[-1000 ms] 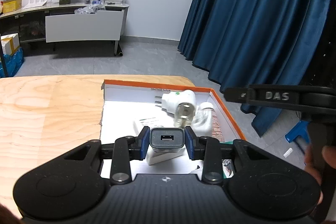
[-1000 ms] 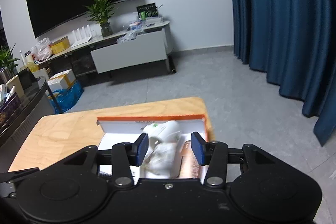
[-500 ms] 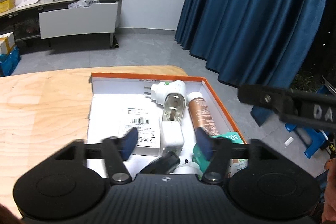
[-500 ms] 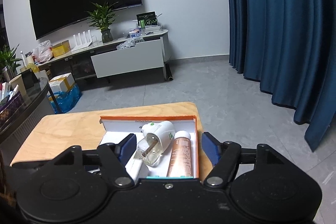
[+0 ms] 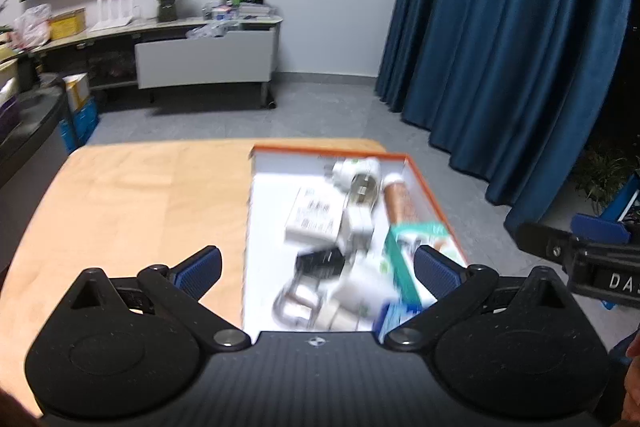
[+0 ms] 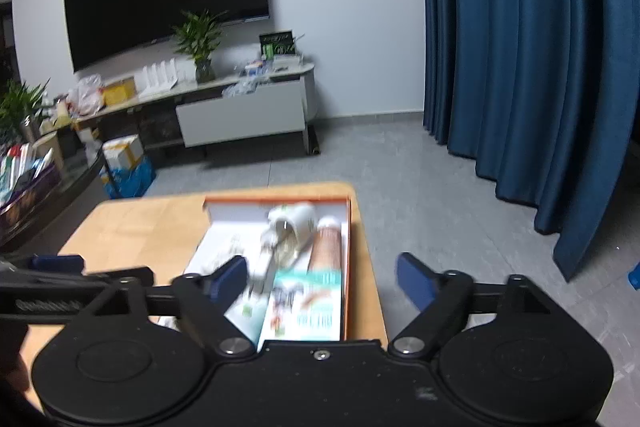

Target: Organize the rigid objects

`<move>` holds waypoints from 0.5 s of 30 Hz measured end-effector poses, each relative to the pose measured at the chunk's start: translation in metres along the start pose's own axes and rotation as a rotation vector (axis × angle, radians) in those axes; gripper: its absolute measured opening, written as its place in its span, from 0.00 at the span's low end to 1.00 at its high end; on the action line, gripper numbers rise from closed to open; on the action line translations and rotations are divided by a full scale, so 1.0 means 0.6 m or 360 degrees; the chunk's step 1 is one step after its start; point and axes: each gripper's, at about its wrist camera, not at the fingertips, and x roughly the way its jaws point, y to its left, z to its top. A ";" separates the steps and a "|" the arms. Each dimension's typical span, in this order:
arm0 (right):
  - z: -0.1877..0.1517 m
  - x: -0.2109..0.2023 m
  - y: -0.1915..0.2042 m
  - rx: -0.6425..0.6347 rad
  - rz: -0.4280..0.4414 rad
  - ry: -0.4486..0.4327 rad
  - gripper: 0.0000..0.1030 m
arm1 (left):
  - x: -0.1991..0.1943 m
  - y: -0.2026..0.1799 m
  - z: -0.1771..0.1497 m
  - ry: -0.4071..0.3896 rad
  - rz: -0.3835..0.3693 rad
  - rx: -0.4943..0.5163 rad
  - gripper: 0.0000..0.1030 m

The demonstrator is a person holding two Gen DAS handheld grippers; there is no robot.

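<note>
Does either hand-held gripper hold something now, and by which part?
Nothing is held. The left hand-held gripper and the right hand-held gripper both stand wide open above the orange box.

The left gripper (image 5: 318,269) is being held with its jaws spread wide, nothing being gripped between its blue-padded fingertips (image 5: 199,265). The right gripper (image 6: 322,279) is likewise being held wide apart and empty, its blue pads (image 6: 414,277) angled outward. Both are being pointed forward and slightly downward, side by side. Part of the right gripper's black frame is being seen at the right edge of the left wrist view, and part of the left gripper's frame at the left edge of the right wrist view.
</note>
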 end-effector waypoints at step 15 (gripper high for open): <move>-0.109 -0.033 0.038 -0.0086 0.0018 0.0277 0.97 | -0.027 -0.006 -0.091 0.0152 0.0117 0.0013 1.00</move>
